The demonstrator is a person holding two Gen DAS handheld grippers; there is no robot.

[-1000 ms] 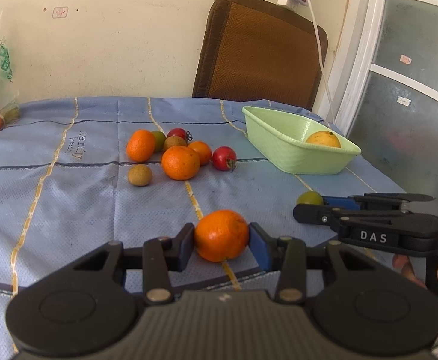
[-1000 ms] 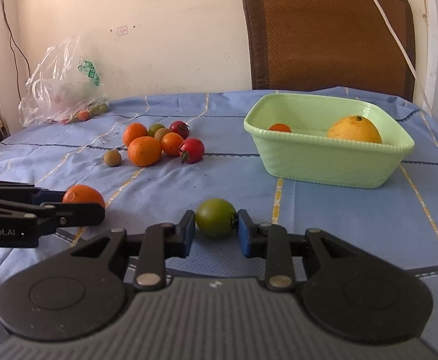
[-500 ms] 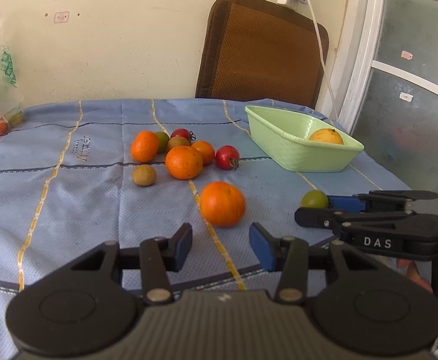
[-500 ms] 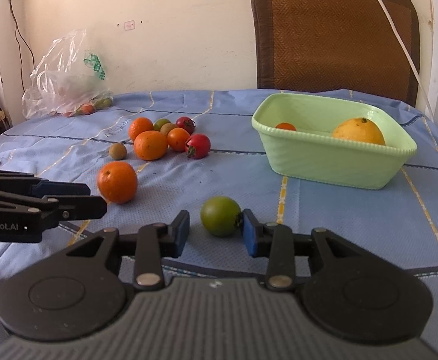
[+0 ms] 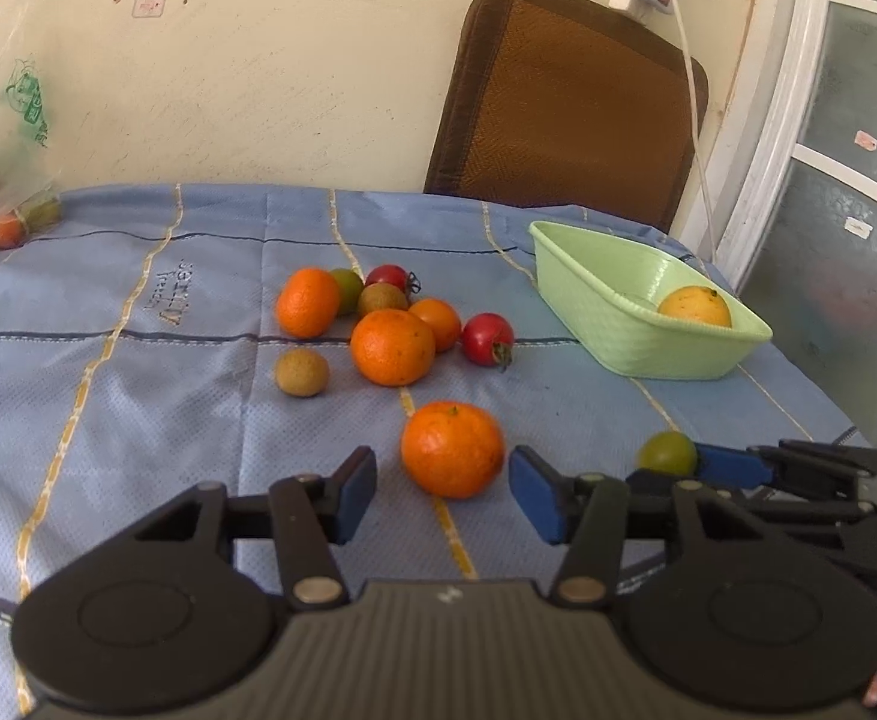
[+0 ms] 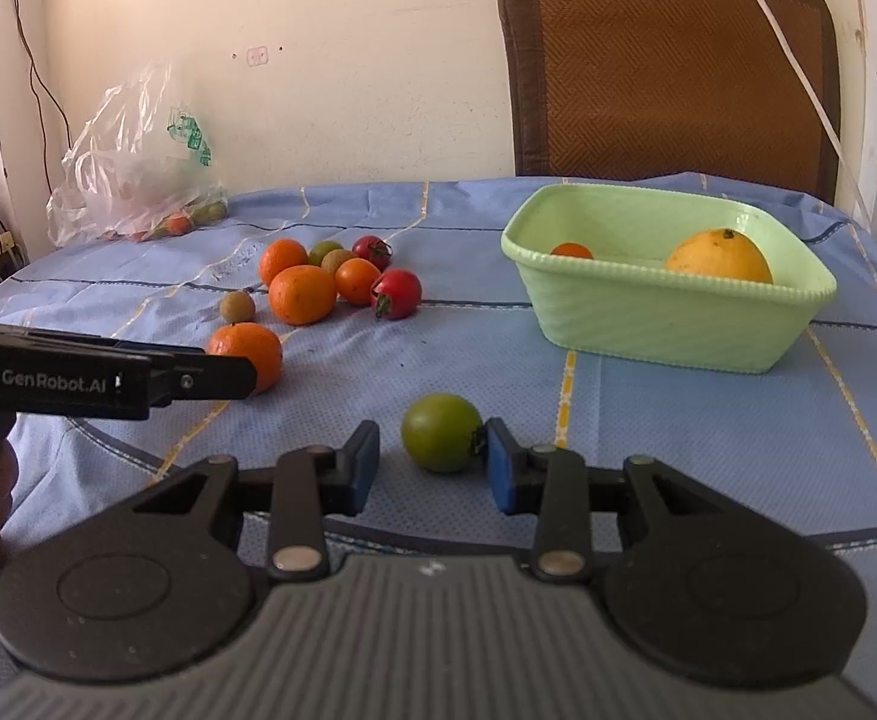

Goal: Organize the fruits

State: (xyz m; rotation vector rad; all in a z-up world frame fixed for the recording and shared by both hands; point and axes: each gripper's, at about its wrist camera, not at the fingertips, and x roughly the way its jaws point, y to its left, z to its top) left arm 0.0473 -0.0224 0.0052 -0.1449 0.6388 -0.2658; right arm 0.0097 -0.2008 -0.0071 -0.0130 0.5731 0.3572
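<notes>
Two fruits lie at the near edge of the blue cloth (image 5: 138,420): an orange (image 5: 451,449) between the blue pads of the left gripper (image 5: 442,495), whose jaws are opening and touch neither side of it, and a green tomato (image 6: 441,432) in the right gripper (image 6: 432,468), its right pad against the fruit, its left pad clear, so nothing is clamped. Farther back sits a cluster of oranges and tomatoes (image 5: 393,324). To the right, a pale green basket (image 6: 648,324) holds a large yellow fruit (image 6: 719,257) and a small orange one. Beyond stand a brown chair back (image 6: 666,66), a cream wall and a plastic bag (image 6: 132,162).
</notes>
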